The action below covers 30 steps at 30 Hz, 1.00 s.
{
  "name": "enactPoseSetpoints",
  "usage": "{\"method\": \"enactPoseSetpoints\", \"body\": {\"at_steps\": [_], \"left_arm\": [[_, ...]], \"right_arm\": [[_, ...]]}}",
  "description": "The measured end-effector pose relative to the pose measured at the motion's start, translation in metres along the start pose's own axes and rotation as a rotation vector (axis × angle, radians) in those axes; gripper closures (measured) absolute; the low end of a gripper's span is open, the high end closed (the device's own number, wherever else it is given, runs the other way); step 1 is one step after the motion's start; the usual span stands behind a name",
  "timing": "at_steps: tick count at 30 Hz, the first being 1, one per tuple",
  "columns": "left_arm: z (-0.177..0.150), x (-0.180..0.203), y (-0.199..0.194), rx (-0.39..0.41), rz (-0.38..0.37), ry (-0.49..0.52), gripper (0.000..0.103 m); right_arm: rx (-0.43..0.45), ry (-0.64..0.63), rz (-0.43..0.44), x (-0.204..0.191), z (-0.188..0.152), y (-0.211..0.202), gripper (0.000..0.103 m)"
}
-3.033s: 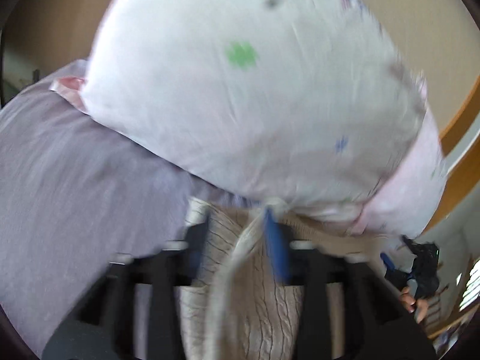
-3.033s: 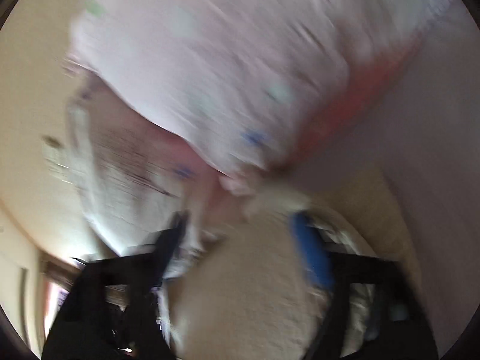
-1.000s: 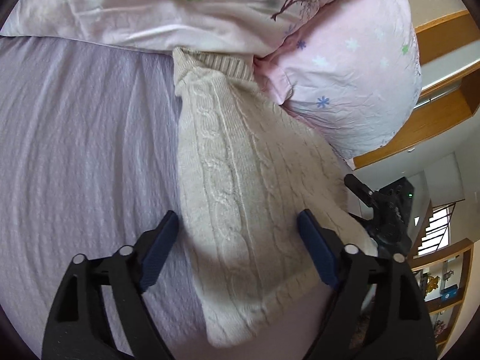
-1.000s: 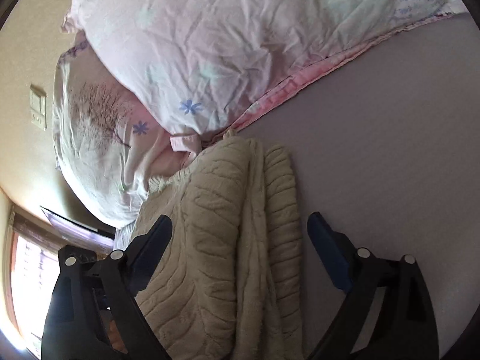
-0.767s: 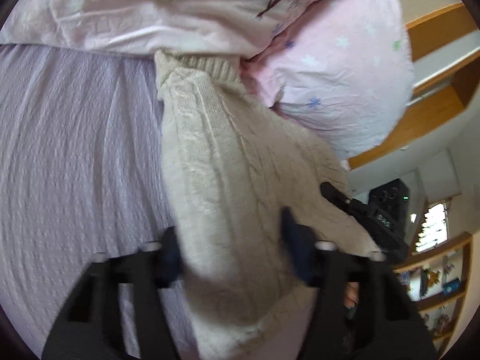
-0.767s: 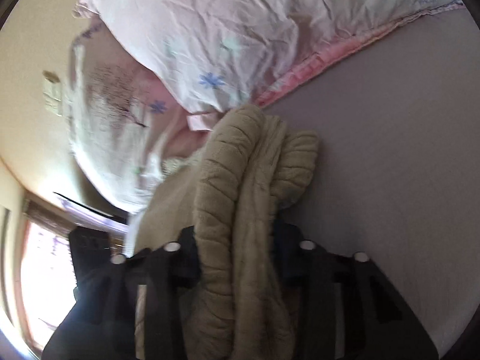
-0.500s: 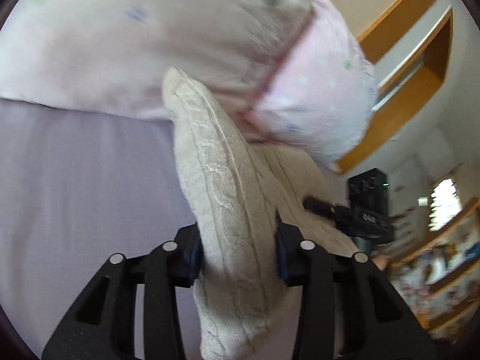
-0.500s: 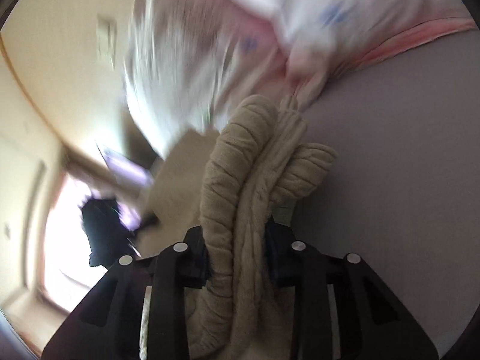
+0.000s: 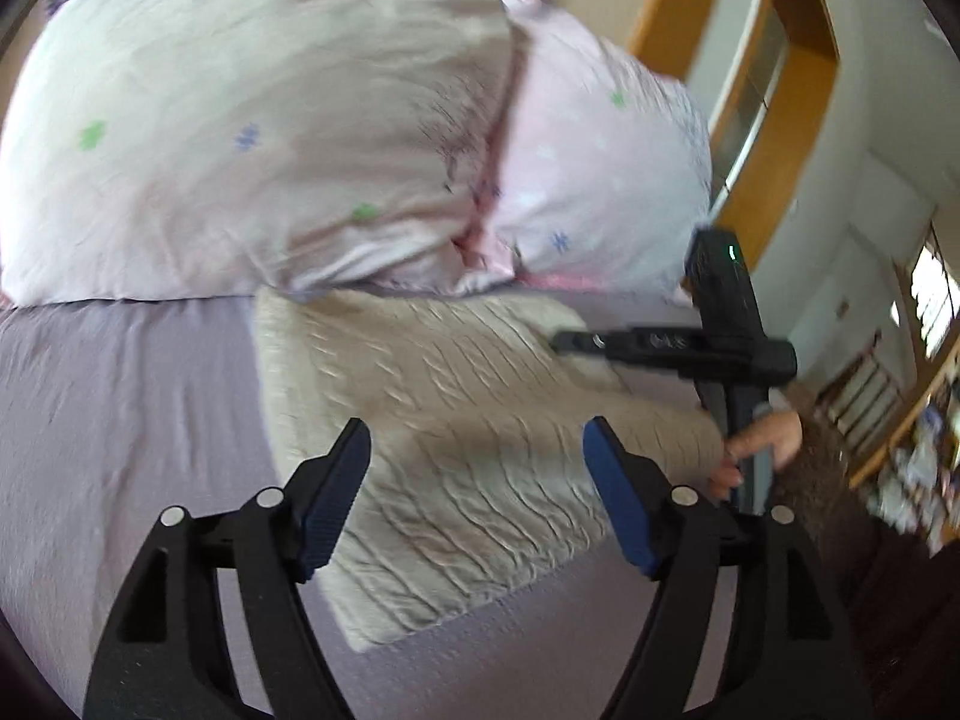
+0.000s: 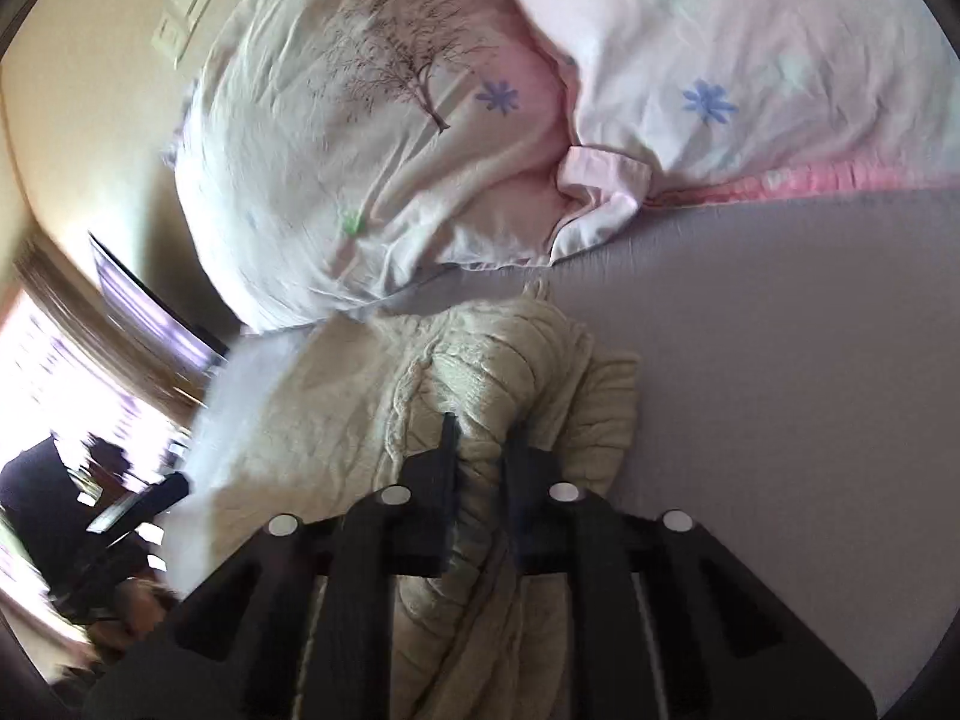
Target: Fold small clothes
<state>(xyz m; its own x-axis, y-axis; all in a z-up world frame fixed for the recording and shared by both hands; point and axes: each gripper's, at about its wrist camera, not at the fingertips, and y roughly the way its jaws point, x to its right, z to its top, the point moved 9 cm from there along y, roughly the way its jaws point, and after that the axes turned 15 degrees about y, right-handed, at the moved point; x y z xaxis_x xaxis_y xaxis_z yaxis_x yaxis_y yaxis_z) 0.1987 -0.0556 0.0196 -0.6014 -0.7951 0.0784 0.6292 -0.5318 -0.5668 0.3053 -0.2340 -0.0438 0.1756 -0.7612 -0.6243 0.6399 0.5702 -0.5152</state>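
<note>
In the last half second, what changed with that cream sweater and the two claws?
The left claw let go of the cream sweater and now stands open above it; the sweater lies flatter on the bed. The right claw stays clamped on the sweater. The pillows stayed put.

The left gripper hangs with its blue-padded fingers spread wide and nothing between them, just above the near part of a cream cable-knit sweater lying folded on the lavender bedsheet. The sweater's far edge sits against two pale floral pillows (the picture is somewhat blurred). At the sweater's right side, the right gripper reaches in over the knit, with the person's hand on its handle.
</note>
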Motion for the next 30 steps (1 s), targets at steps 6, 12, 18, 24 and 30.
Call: {"method": "enactPoseSetpoints", "body": {"at_steps": [6,12,18,24,30], "left_arm": [[-0.014,0.021,0.021,-0.046,-0.085,0.036,0.03],[-0.026,0.037,0.021,-0.1,-0.024,0.14,0.029],[-0.03,0.015,-0.017,-0.031,-0.023,-0.035,0.014],[-0.053,0.008,-0.029,-0.055,0.012,-0.167,0.005],[-0.085,0.008,-0.025,-0.18,0.123,-0.222,0.002]], "right_arm": [[0.169,0.1,-0.094,0.037,0.032,-0.02,0.094],[0.106,0.07,-0.184,0.047,0.027,-0.013,0.079],[0.13,0.04,0.097,-0.003,-0.011,-0.086,0.054],[-0.047,-0.093,-0.104,0.005,-0.1,-0.054,0.064],[0.064,0.0,-0.036,0.003,-0.099,-0.089,0.011]]}}
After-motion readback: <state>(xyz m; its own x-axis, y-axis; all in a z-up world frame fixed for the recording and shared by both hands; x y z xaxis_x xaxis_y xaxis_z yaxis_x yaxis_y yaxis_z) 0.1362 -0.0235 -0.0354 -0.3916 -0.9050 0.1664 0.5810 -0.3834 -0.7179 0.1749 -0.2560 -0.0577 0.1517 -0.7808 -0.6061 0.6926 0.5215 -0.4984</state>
